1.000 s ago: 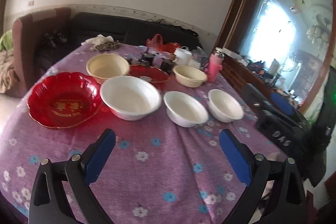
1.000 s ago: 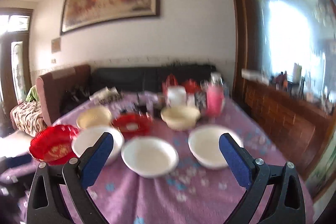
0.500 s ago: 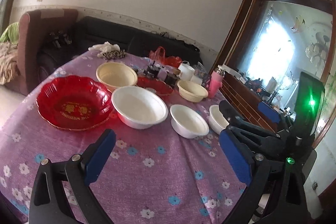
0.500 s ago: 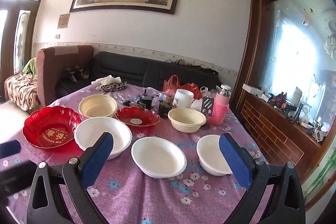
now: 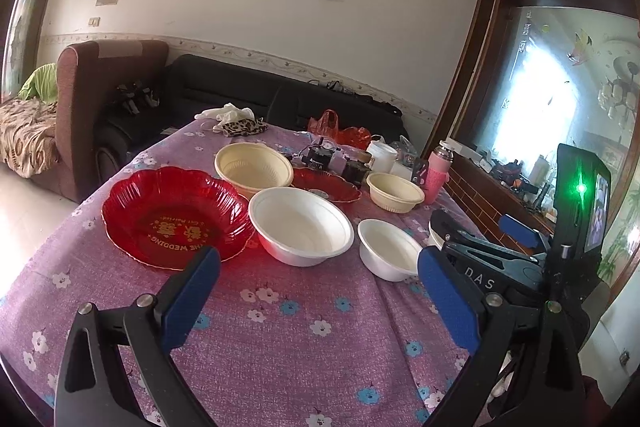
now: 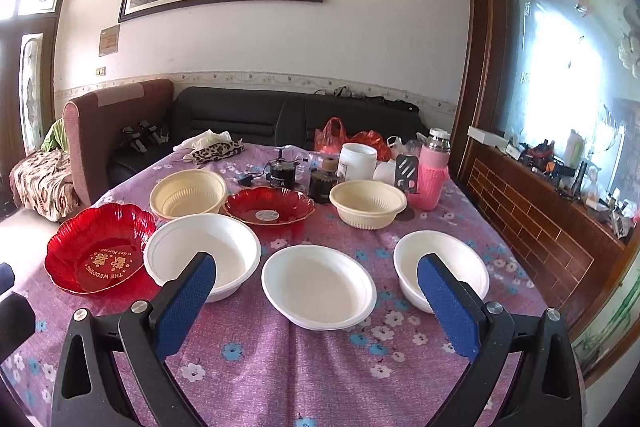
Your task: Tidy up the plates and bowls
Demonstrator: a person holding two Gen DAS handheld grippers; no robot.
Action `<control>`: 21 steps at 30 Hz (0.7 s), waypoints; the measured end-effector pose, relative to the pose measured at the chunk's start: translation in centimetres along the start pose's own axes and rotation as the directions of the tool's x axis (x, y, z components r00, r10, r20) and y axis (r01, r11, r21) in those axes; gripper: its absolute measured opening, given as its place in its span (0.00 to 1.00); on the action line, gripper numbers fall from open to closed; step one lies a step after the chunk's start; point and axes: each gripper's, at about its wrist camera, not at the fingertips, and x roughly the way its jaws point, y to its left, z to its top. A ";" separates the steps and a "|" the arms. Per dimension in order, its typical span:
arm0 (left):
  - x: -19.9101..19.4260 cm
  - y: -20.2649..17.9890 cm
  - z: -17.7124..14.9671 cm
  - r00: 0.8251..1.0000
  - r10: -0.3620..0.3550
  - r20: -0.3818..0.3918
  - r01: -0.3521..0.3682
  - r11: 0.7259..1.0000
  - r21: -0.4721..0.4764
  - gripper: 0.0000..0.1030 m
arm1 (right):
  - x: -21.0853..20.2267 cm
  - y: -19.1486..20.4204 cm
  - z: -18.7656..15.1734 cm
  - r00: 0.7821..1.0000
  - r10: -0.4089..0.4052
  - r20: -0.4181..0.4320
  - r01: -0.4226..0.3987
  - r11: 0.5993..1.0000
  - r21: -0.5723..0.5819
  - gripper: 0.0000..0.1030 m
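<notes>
Seven dishes, left wrist view: all spread over the purple flowered tablecloth surface (image 5: pixel 280 327), none stacked.
Left gripper (image 5: pixel 316 291): jaws spread wide, holding nothing, hovering above the near edge of the surface.
Nearest targets: scalloped red plastic plate with gold lettering (image 5: pixel 176 215), and just beside it the large white foam bowl (image 5: pixel 300 223); the small white foam bowl (image 5: pixel 386 247) sits to the right, close to the right gripper's black body (image 5: pixel 480 267).
Right wrist view: right gripper (image 6: pixel 316 291) also has its jaws spread and empty, centred over the middle white bowl (image 6: pixel 318 287), with the far-right white bowl (image 6: pixel 440 267) near its right finger.
Back row: two cream ribbed plastic bowls (image 6: pixel 188 197) (image 6: pixel 368 203) flank a smaller red plate (image 6: pixel 268 205).
Advice: probably begin nesting the white bowls; pinch one rim wall gently, since foam likely dents, lift clear, then lower it squarely into the larger bowl.
</notes>
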 end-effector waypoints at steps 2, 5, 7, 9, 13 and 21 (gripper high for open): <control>0.2 0.2 0.0 1.000 0.004 -0.002 -0.004 1.000 -0.004 0.96 | 0.3 0.0 -0.1 1.000 0.005 -0.005 -0.005 1.000 0.008 0.99; 0.4 0.3 0.0 1.000 0.008 -0.002 -0.008 1.000 -0.004 0.96 | 0.8 -0.1 -0.3 1.000 0.015 -0.021 -0.015 1.000 0.022 0.99; 0.6 0.3 -0.1 1.000 0.009 0.000 -0.009 1.000 -0.003 0.96 | 1.0 -0.1 -0.4 0.999 0.017 -0.030 -0.016 1.000 0.027 0.99; 0.7 0.4 -0.1 1.000 0.008 -0.002 -0.008 1.000 -0.006 0.96 | 1.2 -0.2 -0.6 0.999 0.017 -0.036 -0.016 0.999 0.030 0.99; 0.9 0.4 -0.2 1.000 0.009 -0.006 -0.009 1.000 -0.007 0.96 | 1.5 -0.3 -0.7 0.999 0.018 -0.043 -0.016 0.999 0.039 0.99; 1.2 0.6 -0.2 1.000 0.009 -0.011 -0.009 1.000 -0.015 0.96 | 1.9 -0.4 -1.0 0.998 0.022 -0.061 -0.019 0.999 0.046 0.99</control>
